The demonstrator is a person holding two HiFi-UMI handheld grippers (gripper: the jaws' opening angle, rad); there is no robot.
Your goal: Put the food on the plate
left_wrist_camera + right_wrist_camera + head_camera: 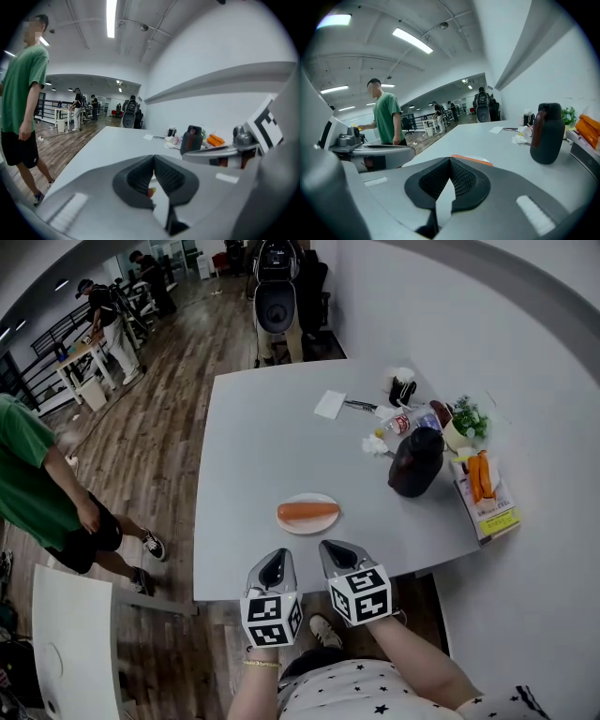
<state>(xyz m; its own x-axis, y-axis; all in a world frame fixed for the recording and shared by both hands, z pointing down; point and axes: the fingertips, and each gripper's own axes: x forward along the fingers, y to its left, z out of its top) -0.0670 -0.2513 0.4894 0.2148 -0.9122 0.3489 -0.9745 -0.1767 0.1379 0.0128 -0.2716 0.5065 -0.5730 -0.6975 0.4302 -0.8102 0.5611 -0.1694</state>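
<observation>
An orange carrot [307,512] lies on a small white plate [310,525] near the front of the grey table [262,437]. Both grippers hover side by side at the table's front edge, short of the plate. My left gripper [274,567] is shut with nothing between its jaws. My right gripper [338,554] is shut and empty too. In the right gripper view the carrot [471,160] shows just beyond the closed tips [450,165]. The left gripper view shows its jaws [153,161] pressed together, the plate mostly hidden behind them.
A dark jug [414,462] stands at the right with a carton holding more carrots [479,476] beside it. A small potted plant [464,418], a bottle, crumpled tissue [374,445] and a paper note [329,404] lie further back. A person in green [37,486] stands left of the table.
</observation>
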